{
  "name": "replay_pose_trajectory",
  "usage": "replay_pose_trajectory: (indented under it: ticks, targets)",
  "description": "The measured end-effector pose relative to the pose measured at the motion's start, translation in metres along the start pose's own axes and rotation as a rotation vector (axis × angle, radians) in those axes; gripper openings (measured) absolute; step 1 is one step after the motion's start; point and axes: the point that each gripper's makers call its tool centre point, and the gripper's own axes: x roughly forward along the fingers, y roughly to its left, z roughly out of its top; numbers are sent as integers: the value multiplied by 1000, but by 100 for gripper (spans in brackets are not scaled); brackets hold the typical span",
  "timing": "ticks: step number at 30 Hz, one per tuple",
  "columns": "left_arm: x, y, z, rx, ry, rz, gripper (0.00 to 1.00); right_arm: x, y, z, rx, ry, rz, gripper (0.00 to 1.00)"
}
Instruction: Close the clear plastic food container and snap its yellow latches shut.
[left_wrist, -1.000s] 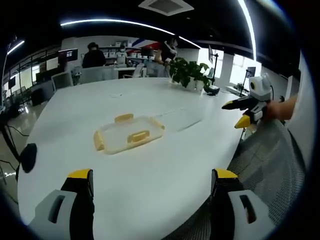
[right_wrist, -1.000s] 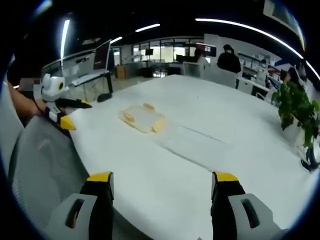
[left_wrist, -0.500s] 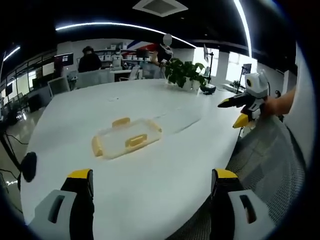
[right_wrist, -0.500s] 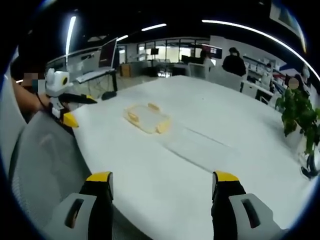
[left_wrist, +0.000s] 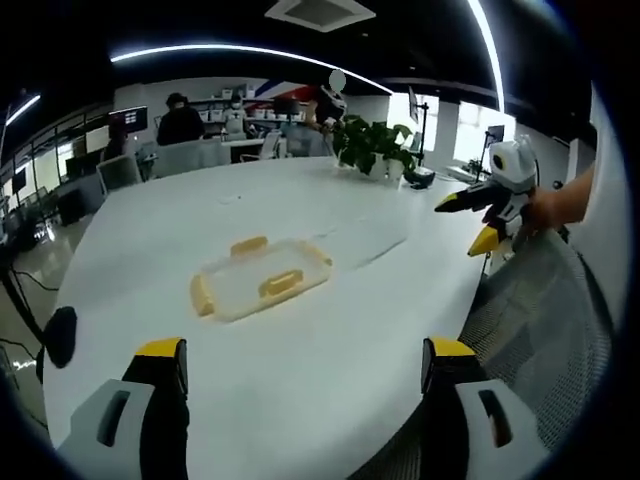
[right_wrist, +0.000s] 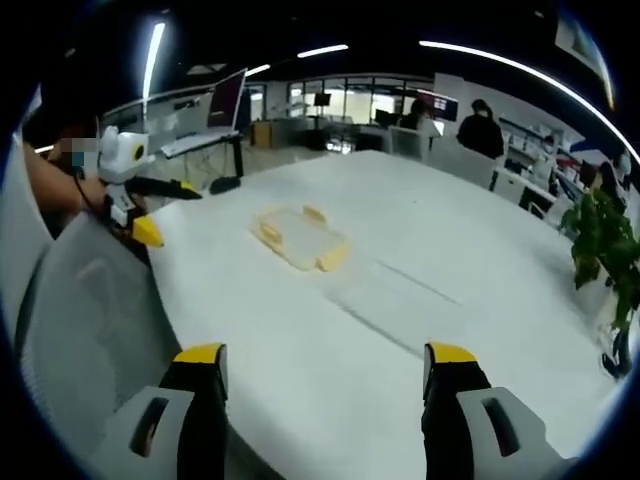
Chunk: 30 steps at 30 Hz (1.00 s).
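- Right now your left gripper (left_wrist: 298, 365) hangs over the near edge of the white table (left_wrist: 330, 330), its yellow-tipped jaws spread wide with nothing between them.
- From those fingers, the clear plastic food container (left_wrist: 262, 279) lies ahead and slightly left, well apart, flat on the tabletop.
- Its long axis runs across your left gripper's line of reach, angled a little, with the right end farther away.
- It's a shallow rounded rectangle of see-through plastic; the yellow latches (left_wrist: 281, 283) are short, opaque bars on its edges. Whether the lid is fully seated I can't tell at this range.
- Your right gripper (right_wrist: 325, 365) is also spread and empty; from its fingers the container sits ahead and left, again well apart.
- My guess is that neither hand is clearly closer; both need a long forward reach.
- The table looks smooth and slick, so expect the light box to slide unless one side is steadied.
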Motion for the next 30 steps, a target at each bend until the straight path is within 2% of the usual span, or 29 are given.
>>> replay_pose_trajectory:
  ticks: [18, 22, 30]
  targets:
    - [8, 3, 4, 31, 15, -18, 98, 11, -2, 6, -8, 10, 18, 78]
    - [11, 5, 4, 70, 33, -29, 98, 14, -1, 10, -22, 7, 28, 78]
    - [16, 9, 8, 76, 31, -35, 97, 22, 2, 13, -46, 11, 44, 78]
